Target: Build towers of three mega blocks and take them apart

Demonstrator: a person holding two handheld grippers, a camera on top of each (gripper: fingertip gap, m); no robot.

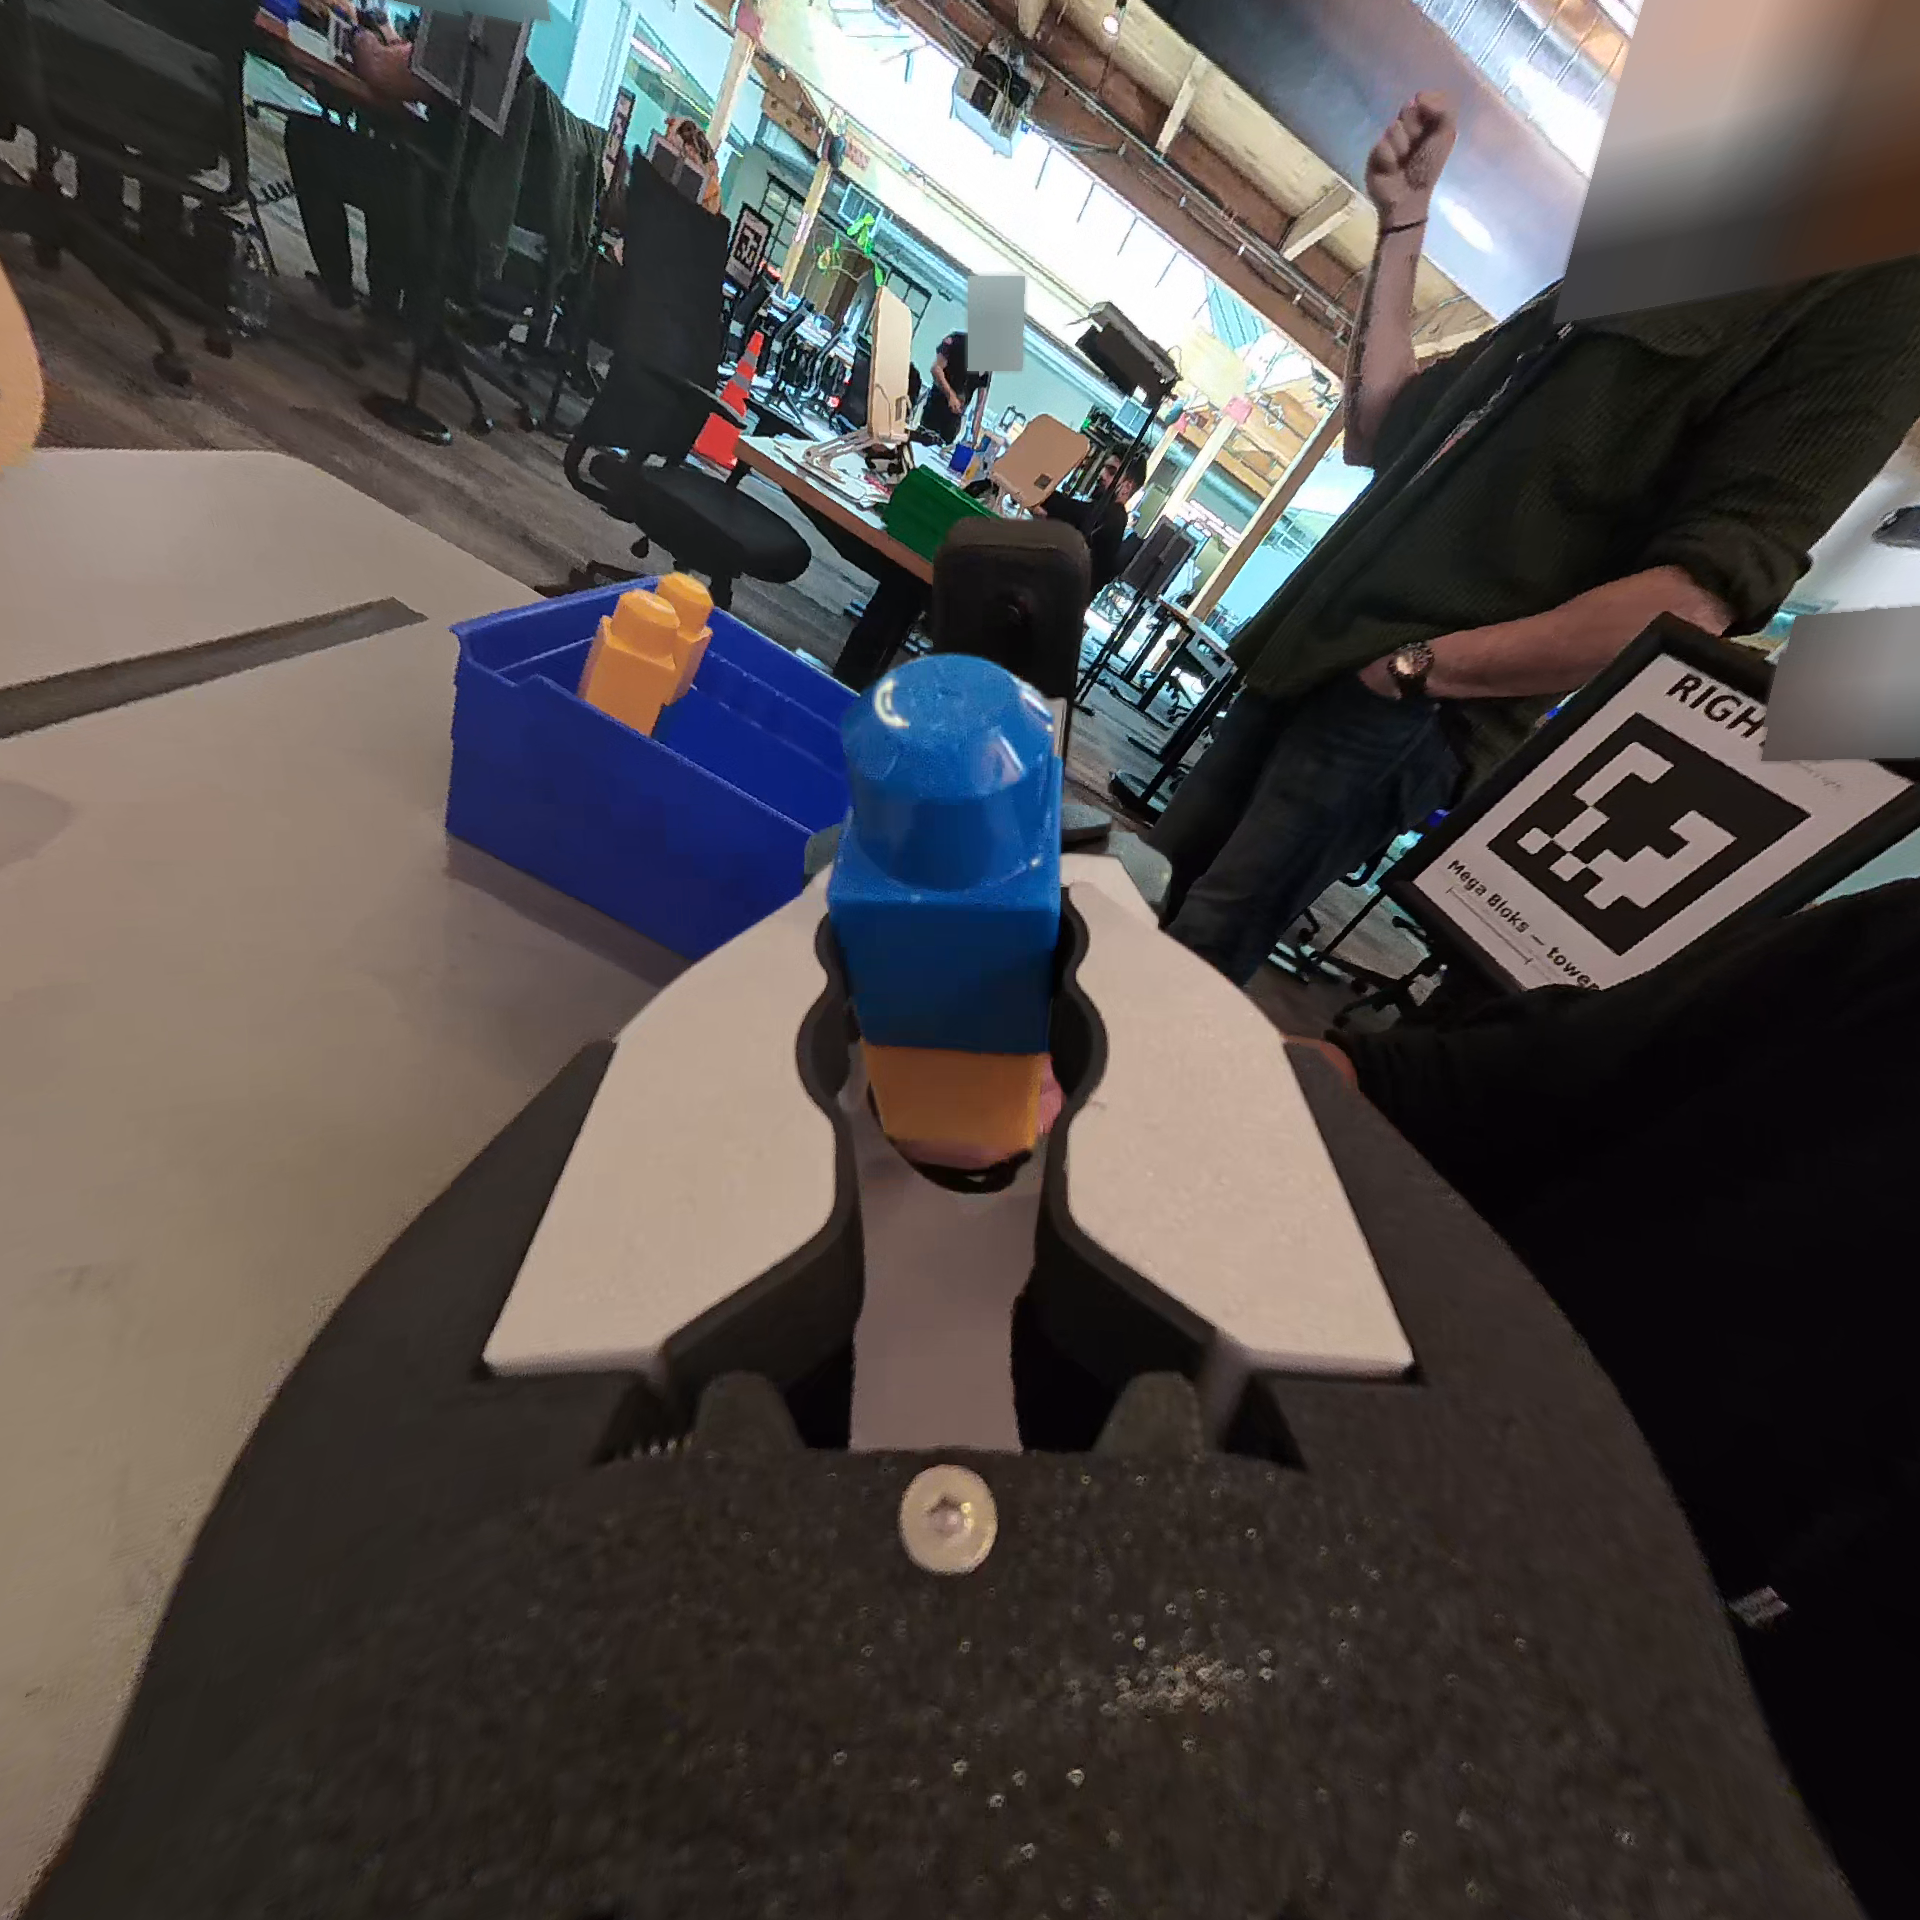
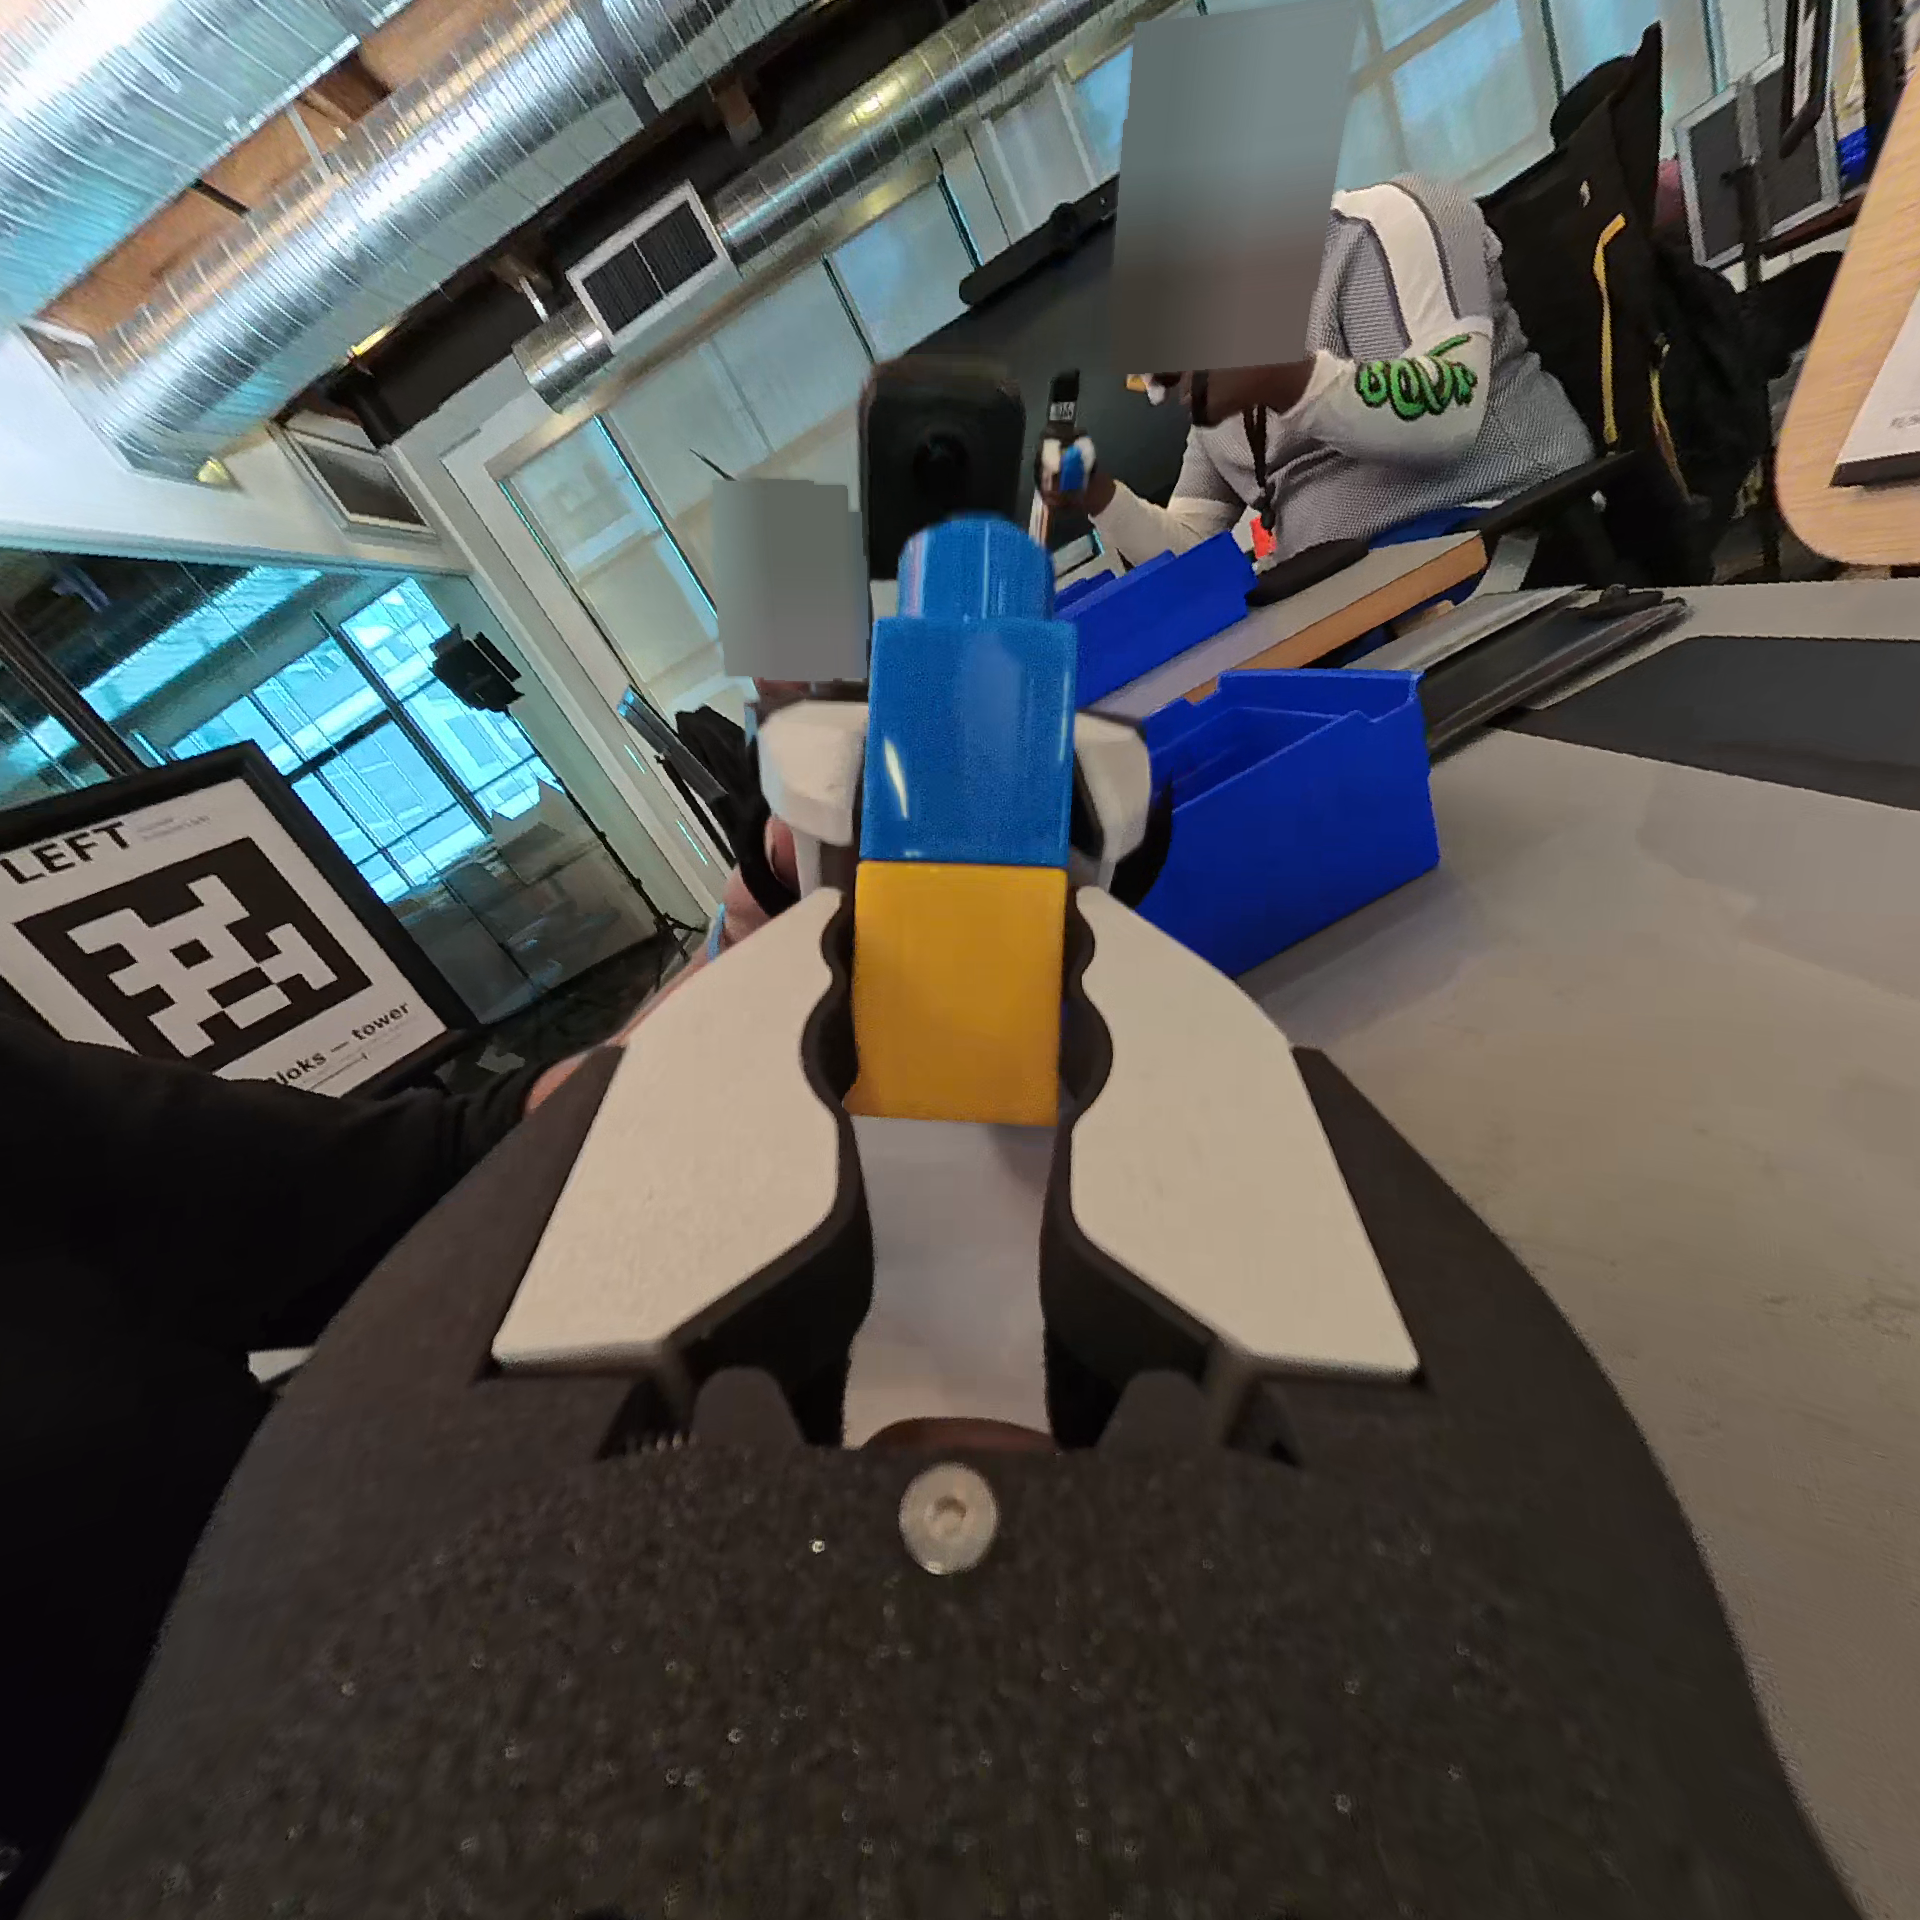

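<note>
Left claw (image 1: pixel 951 977) clamps blue block (image 1: pixel 940 883); right claw (image 2: pixel 956 997) clamps yellow block (image 2: pixel 956 997); two yellow blocks (image 1: pixel 644 655) in bin (image 1: pixel 623 821).

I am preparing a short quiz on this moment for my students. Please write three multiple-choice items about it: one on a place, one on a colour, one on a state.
1. Where do the loose orange blocks stand?
A. in the blue bin
B. on the floor
C. on a chair

2. Which colours are the two joined blocks?
A. red and green
B. blue and yellow
C. both white

3. How is the right gripper?
A. open, empty
B. out of view
C. shut on the yellow block

Answers:
1 A: the orange blocks stand inside the blue bin.
2 B: the blue block sits on the yellow block.
3 C: the right gripper has its fingers against the yellow block's sides; the left gripper clamps the blue block.
</note>
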